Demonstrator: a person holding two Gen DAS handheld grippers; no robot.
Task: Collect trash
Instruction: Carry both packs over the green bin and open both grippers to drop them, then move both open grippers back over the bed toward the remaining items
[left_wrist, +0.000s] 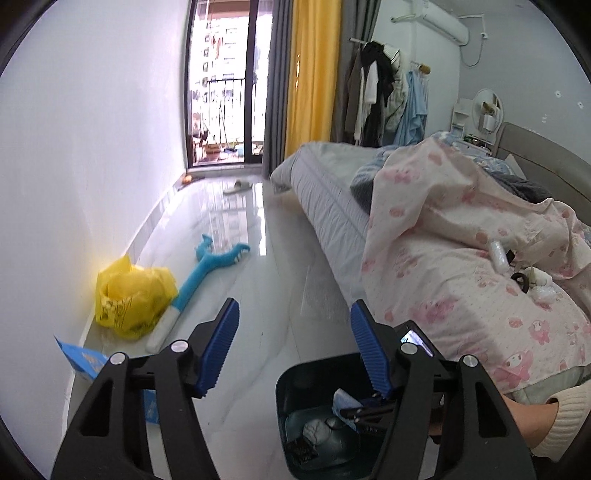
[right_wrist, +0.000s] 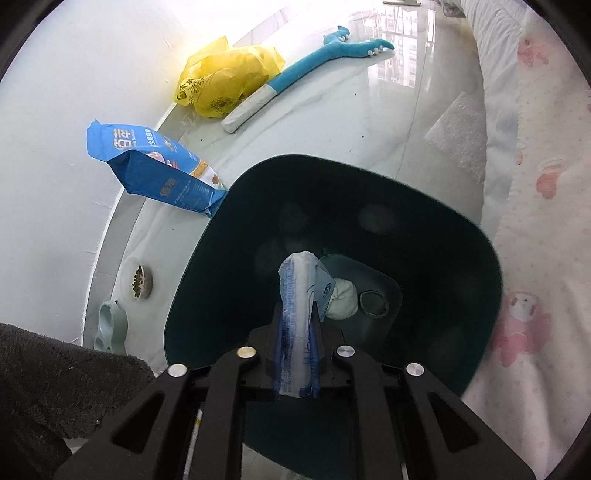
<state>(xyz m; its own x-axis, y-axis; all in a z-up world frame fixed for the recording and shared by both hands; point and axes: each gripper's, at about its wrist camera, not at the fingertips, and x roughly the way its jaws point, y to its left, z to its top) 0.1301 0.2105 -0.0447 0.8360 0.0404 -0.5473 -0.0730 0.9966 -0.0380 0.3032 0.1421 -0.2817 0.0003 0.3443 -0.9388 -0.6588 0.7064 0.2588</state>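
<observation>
The right tool (right_wrist: 297, 332) is clamped on a tissue packet (right_wrist: 297, 295) above the dark bin (right_wrist: 461, 258).

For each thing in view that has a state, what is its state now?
Right gripper: shut on a white-and-blue wrapper, held over the bin.
Left gripper: open, nothing between its pads.
Bin: open, no lid, some trash at the bottom.
Blue bag: lying on the floor, top open.
Yellow bag: crumpled by the wall.
</observation>
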